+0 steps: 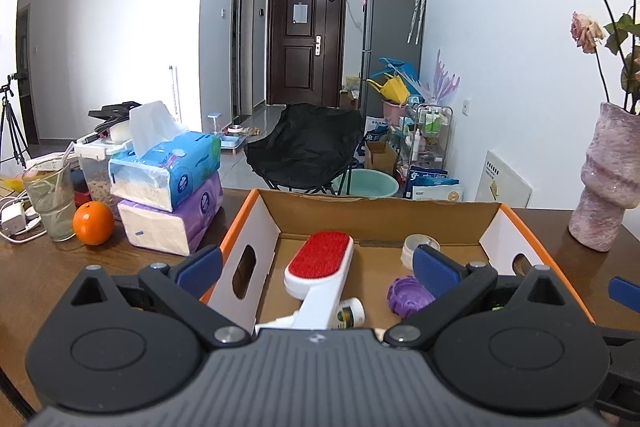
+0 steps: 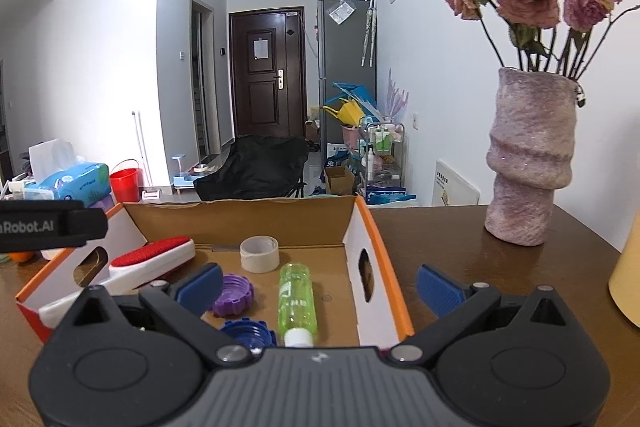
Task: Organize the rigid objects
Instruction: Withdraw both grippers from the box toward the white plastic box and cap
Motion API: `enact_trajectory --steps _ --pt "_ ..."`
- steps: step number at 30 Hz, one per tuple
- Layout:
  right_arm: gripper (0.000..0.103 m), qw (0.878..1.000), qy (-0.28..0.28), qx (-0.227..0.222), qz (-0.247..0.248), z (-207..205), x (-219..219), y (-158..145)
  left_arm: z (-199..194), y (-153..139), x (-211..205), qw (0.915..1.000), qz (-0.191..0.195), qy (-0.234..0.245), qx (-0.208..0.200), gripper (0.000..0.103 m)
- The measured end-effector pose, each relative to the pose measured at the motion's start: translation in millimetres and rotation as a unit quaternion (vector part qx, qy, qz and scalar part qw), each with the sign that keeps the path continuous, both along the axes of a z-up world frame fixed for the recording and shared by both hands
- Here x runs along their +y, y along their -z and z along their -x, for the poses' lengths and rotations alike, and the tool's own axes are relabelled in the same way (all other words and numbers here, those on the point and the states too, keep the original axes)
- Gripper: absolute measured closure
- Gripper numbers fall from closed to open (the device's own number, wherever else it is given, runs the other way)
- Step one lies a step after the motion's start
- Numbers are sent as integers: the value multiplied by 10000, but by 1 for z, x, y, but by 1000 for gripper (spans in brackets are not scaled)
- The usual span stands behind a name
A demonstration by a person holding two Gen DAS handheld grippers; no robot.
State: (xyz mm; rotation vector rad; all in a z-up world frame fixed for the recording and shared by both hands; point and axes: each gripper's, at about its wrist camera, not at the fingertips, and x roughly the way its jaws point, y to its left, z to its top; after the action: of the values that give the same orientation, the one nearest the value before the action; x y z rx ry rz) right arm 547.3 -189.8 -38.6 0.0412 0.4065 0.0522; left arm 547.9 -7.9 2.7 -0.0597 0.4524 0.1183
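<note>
An open cardboard box [image 1: 384,215] with orange edges stands on the brown table; its right wall [image 2: 372,247] shows in the right wrist view. Inside lie a white lint brush with a red pad [image 1: 324,263] [image 2: 152,257], a tape roll [image 1: 418,247] [image 2: 260,253], a purple ridged lid [image 1: 406,295] [image 2: 234,293], a blue lid [image 2: 248,335], a green clear bottle [image 2: 298,301] and a small white bottle [image 1: 350,313]. My left gripper [image 1: 318,267] hovers open over the box's near edge. My right gripper [image 2: 318,287] stands open, straddling the box's right wall. Neither holds anything.
A pink vase [image 2: 528,155] [image 1: 608,179] with dried roses stands on the table right of the box. Left of the box are two stacked tissue packs [image 1: 168,195], an orange [image 1: 93,223], a glass [image 1: 50,203] and cables. A yellow object [image 2: 628,279] sits at the far right.
</note>
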Motion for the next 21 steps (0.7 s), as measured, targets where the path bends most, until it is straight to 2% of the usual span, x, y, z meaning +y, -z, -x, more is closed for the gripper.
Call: enact_trajectory --steps 21 --pt "0 9997 35 -73 213 88 -20 -7 77 3 -2 10000 70 -24 59 0"
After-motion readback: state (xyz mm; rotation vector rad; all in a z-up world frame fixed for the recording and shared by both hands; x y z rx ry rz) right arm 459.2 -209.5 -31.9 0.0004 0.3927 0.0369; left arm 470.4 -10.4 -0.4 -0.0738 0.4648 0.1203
